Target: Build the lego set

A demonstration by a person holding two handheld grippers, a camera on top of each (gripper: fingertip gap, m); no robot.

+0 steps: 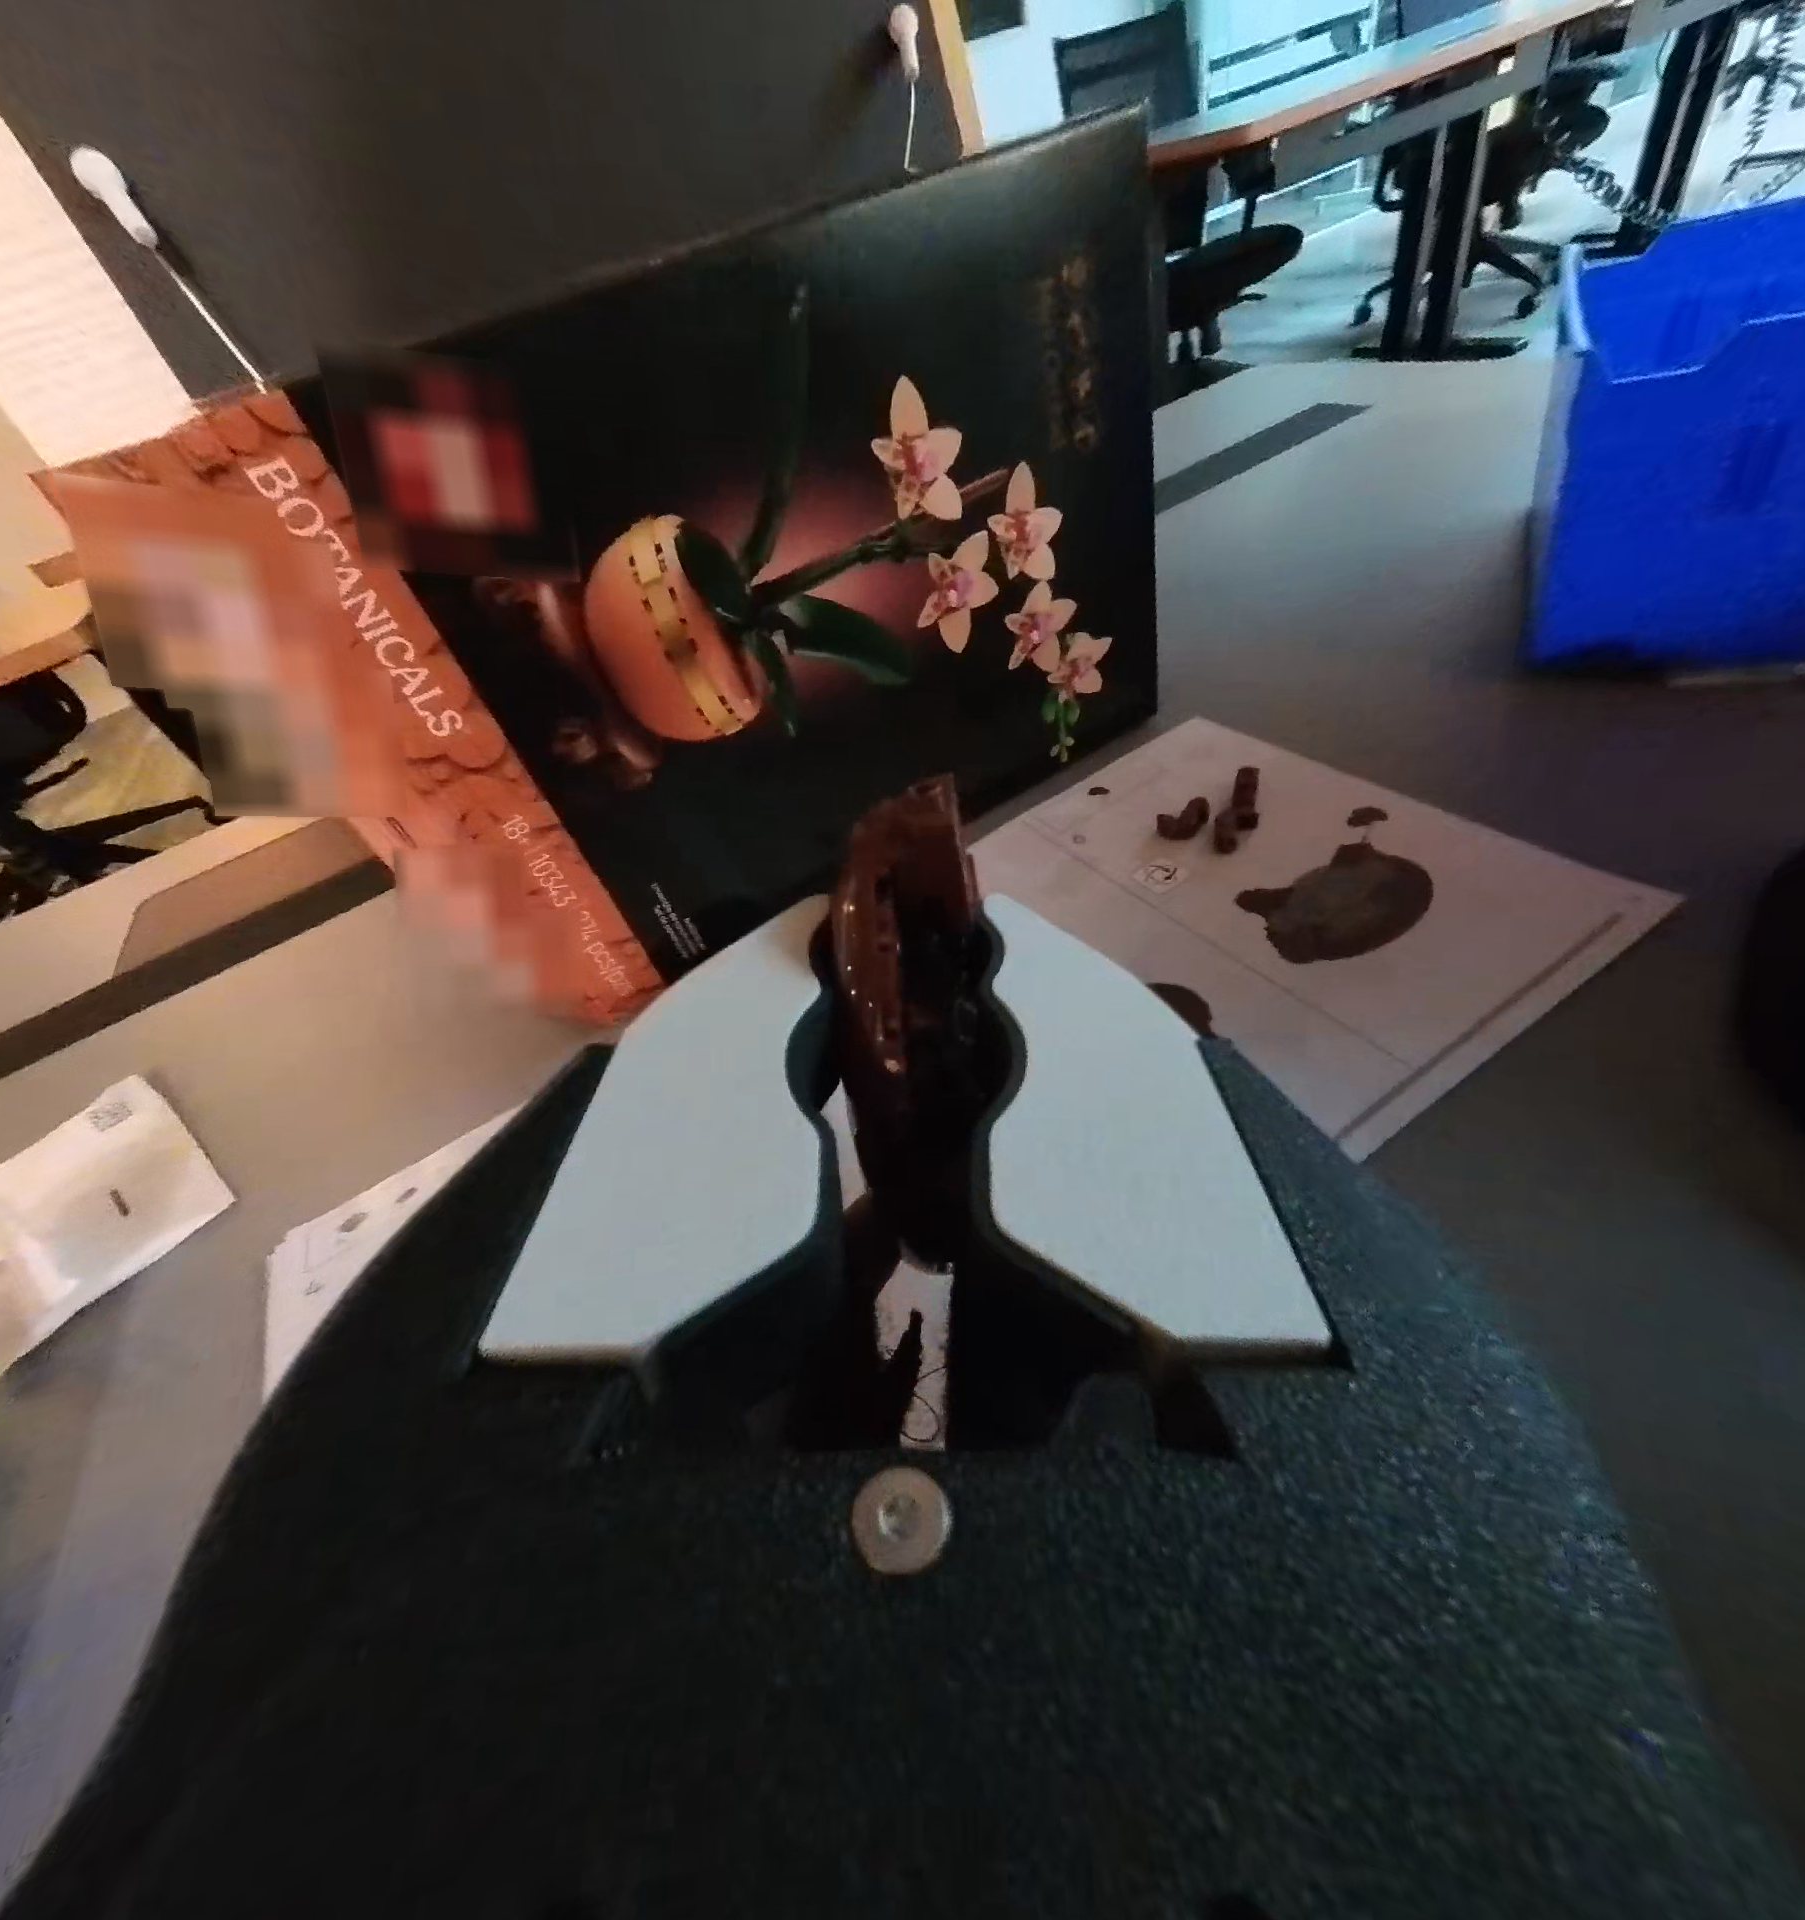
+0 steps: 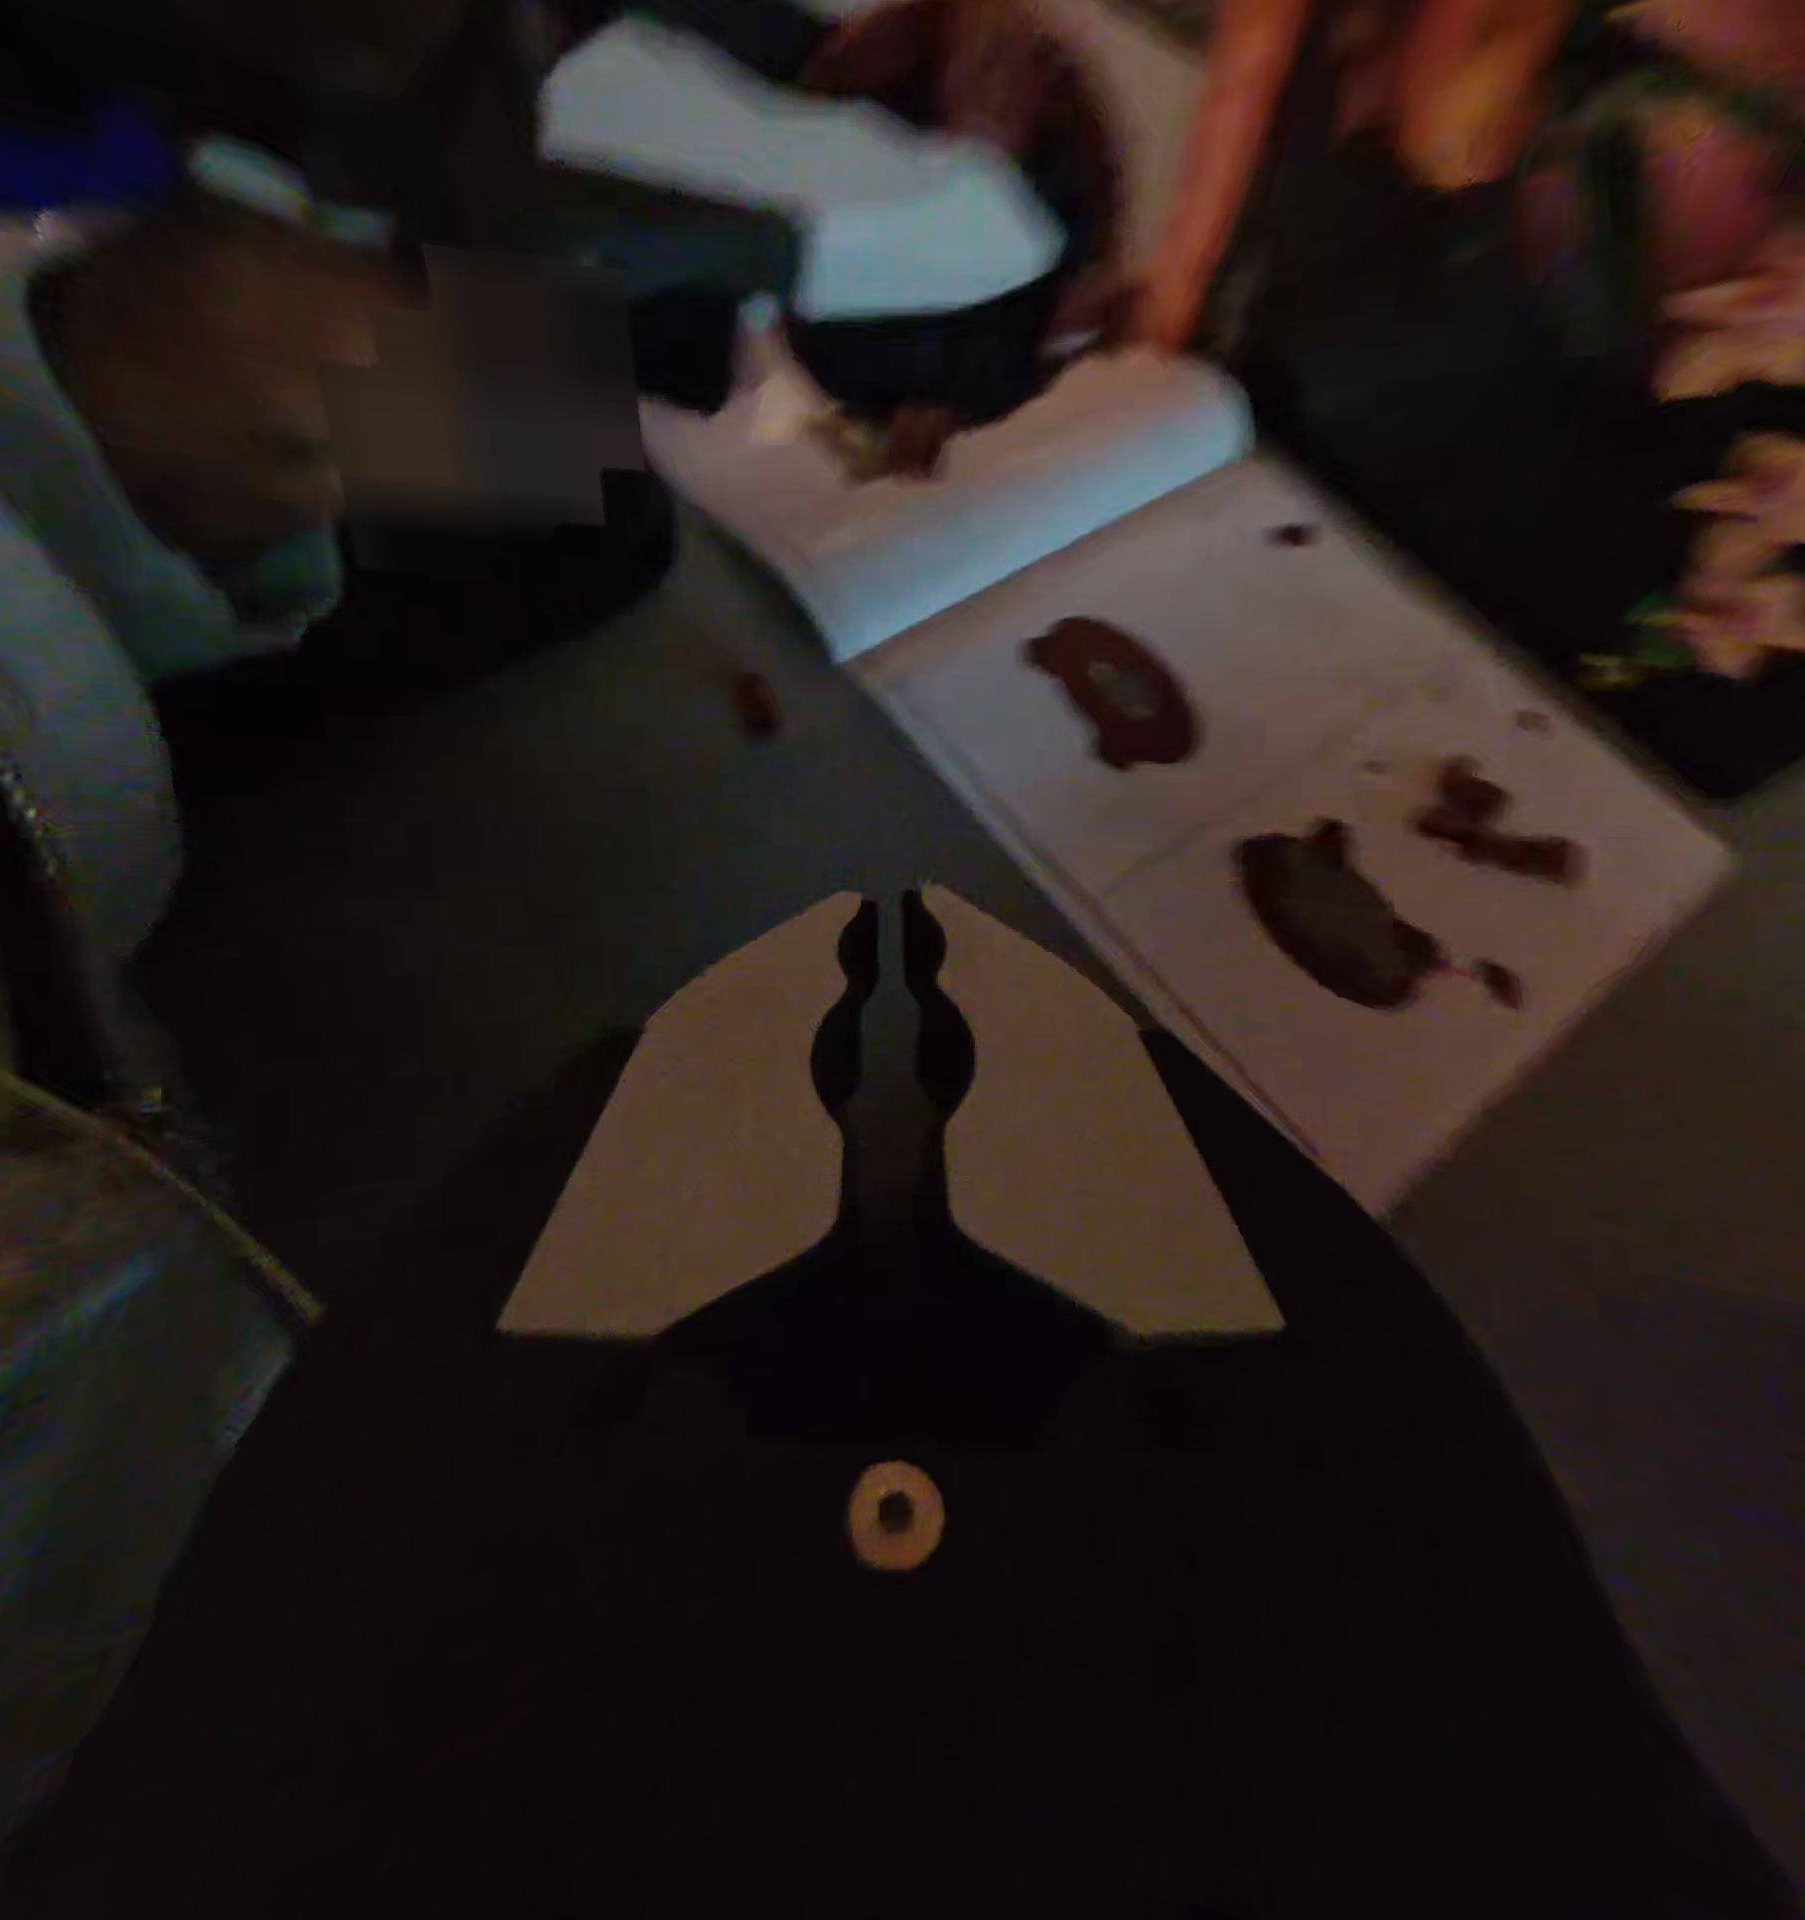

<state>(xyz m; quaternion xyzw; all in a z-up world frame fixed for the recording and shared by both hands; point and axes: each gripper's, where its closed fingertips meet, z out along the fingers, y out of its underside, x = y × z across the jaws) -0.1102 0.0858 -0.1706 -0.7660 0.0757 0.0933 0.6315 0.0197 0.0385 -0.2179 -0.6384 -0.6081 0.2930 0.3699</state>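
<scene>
On the far left of the grey table (image 1: 1500, 1091) lie white paper packets (image 1: 56, 1226). Just right of them stands a dark cardboard box printed with pink orchids (image 1: 773, 582). In front of it, the left gripper (image 1: 903, 935) holds a glossy dark brown curved plastic piece (image 1: 898, 935) upright, its fingers (image 1: 690, 1122) closed partway against the piece's sides. Farther right, an open white instruction booklet (image 1: 1449, 987) carries small loose brown pieces (image 1: 1210, 821); a blue plastic bin (image 1: 1708, 447) stands beyond.

A steady, unchanged squeeze looks wise, since the piece stands tall above the fingers and could tip.

The right wrist view, dim and blurred, adds the right gripper (image 2: 890, 914), fingers almost together with nothing between them, hovering over bare table just left of the booklet (image 2: 1293, 644), plus a person's grey sleeve (image 2: 36, 582). Only the left view shows the held piece clearly.
</scene>
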